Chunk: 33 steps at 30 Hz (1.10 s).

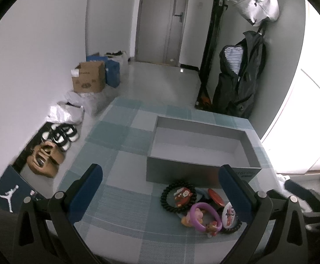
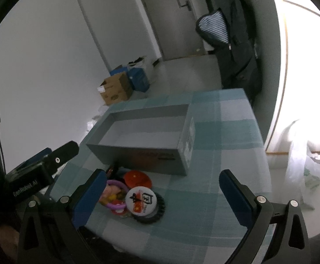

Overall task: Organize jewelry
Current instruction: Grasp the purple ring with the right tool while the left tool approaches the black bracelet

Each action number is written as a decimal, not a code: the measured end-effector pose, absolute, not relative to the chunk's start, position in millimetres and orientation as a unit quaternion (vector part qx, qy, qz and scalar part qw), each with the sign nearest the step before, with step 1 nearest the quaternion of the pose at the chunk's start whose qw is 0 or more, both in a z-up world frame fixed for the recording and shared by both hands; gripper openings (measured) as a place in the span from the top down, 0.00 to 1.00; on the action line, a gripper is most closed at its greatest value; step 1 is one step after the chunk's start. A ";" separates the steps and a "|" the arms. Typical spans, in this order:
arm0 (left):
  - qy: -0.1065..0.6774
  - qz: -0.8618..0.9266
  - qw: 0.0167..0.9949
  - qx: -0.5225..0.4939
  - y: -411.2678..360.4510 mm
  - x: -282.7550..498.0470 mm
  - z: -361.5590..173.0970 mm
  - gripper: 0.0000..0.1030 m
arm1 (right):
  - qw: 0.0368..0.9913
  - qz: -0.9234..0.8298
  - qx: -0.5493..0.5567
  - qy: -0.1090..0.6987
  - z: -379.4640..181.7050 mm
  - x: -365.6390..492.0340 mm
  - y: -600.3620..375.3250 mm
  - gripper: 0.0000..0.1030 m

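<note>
A heap of trinkets lies on the checked tablecloth in front of an empty grey box (image 1: 200, 145) (image 2: 142, 132). It holds a black coil hair tie (image 1: 166, 198), a purple ring (image 1: 206, 217) (image 2: 116, 186), a red disc (image 1: 215, 195) (image 2: 138, 178) and a white round badge (image 1: 229, 215) (image 2: 141, 200). My left gripper (image 1: 160, 191) hovers open above the table, the heap just inside its right finger. In the right wrist view my right gripper (image 2: 163, 194) is open too, with the heap by its left finger. The left gripper's body (image 2: 41, 169) shows at the left of that view.
The table (image 1: 120, 226) (image 2: 215, 132) has a blue and white checked cloth. Cardboard boxes (image 1: 89, 78), bags and shoes (image 1: 61, 134) line the floor at the left wall. Dark coats (image 1: 241, 77) hang behind the table's far right corner. A white plastic bag (image 2: 307, 162) sits at the right.
</note>
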State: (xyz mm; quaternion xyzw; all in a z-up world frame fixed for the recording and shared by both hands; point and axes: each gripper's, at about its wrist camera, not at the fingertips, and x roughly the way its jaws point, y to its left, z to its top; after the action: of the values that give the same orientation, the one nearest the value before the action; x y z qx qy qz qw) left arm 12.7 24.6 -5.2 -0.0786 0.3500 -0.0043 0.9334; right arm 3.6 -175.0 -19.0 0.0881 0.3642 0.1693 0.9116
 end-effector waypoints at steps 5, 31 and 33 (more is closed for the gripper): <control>0.380 -0.014 0.916 -0.131 49.4 24.4 -11.9 0.01 | 0.892 0.193 0.091 0.398 -31.9 15.5 -163.4 0.12; 0.439 -0.020 0.876 -0.200 93.9 41.9 -37.9 0.01 | 0.852 0.326 -0.034 0.409 -44.8 2.4 -81.8 0.42; 0.440 -0.015 0.875 -0.203 96.6 42.2 -38.7 0.01 | 0.858 0.316 -0.065 0.400 -46.8 -4.9 -77.2 0.54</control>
State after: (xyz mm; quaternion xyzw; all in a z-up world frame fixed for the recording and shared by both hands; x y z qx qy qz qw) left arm 42.2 96.6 -38.7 -0.2034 0.4396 -0.0152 0.8747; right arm -4.9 -77.2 -46.8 -0.0646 0.3997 0.3157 0.8581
